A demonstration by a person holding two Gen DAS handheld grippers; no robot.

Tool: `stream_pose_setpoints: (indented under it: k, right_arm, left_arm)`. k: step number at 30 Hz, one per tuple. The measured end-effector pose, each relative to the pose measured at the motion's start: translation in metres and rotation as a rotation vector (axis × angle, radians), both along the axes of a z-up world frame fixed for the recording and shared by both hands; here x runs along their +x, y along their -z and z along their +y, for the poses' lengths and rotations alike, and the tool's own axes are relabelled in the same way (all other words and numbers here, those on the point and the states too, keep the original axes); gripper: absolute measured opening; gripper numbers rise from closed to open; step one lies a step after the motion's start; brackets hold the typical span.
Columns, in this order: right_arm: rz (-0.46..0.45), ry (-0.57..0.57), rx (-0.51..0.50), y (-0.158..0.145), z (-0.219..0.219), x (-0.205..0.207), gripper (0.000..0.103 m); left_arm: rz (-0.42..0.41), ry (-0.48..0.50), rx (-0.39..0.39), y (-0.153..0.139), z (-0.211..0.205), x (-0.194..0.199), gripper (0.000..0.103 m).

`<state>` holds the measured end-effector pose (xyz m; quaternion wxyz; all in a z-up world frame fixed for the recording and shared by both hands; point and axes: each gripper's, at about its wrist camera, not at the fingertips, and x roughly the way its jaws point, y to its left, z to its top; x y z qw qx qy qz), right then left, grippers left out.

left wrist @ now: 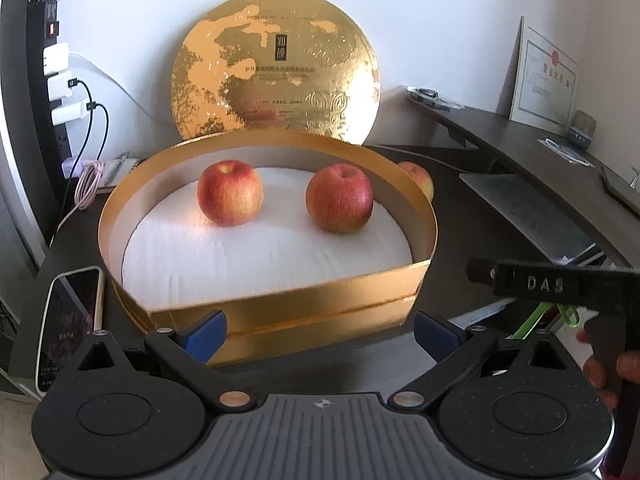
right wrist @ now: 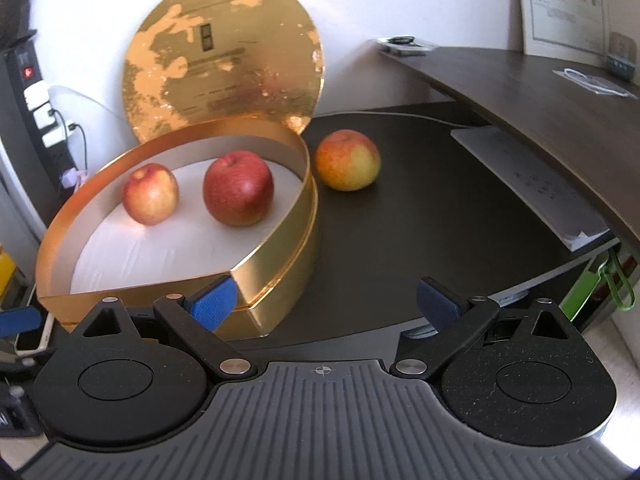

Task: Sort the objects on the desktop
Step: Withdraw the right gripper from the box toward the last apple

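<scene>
A round gold box (left wrist: 280,304) (right wrist: 276,276) with a white lining stands on the dark desk, and two red apples lie inside it: one on the left (left wrist: 230,193) (right wrist: 150,194), one on the right (left wrist: 339,198) (right wrist: 238,188). A third apple (right wrist: 347,160) (left wrist: 418,178) lies on the desk just outside the box's right rim. My left gripper (left wrist: 318,332) is open in front of the box, nothing between its blue pads. My right gripper (right wrist: 326,302) is open too, near the box's front right corner, well short of the outside apple.
The gold lid (left wrist: 276,68) leans upright against the wall behind the box. A phone (left wrist: 70,324) lies at the box's left. A power strip with chargers (left wrist: 60,80) stands at far left. A raised shelf (right wrist: 540,92) and papers (right wrist: 532,188) bound the right side.
</scene>
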<state>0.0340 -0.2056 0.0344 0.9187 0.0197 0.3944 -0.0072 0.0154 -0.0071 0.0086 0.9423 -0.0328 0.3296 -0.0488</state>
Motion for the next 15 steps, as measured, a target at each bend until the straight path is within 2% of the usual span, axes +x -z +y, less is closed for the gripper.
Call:
stream_pose_setpoints:
  k: [8,15]
  right_arm:
    - [-0.033,0.026,0.066,0.009,-0.021,0.015,0.099]
    - [-0.067,0.051,0.097,0.010,-0.044,0.068,0.099]
  left_arm:
    - [-0.025,-0.001,-0.004,-0.006,-0.004,0.020,0.100]
    - [-0.013,-0.018,-0.007,-0.006,-0.002,0.041,0.100]
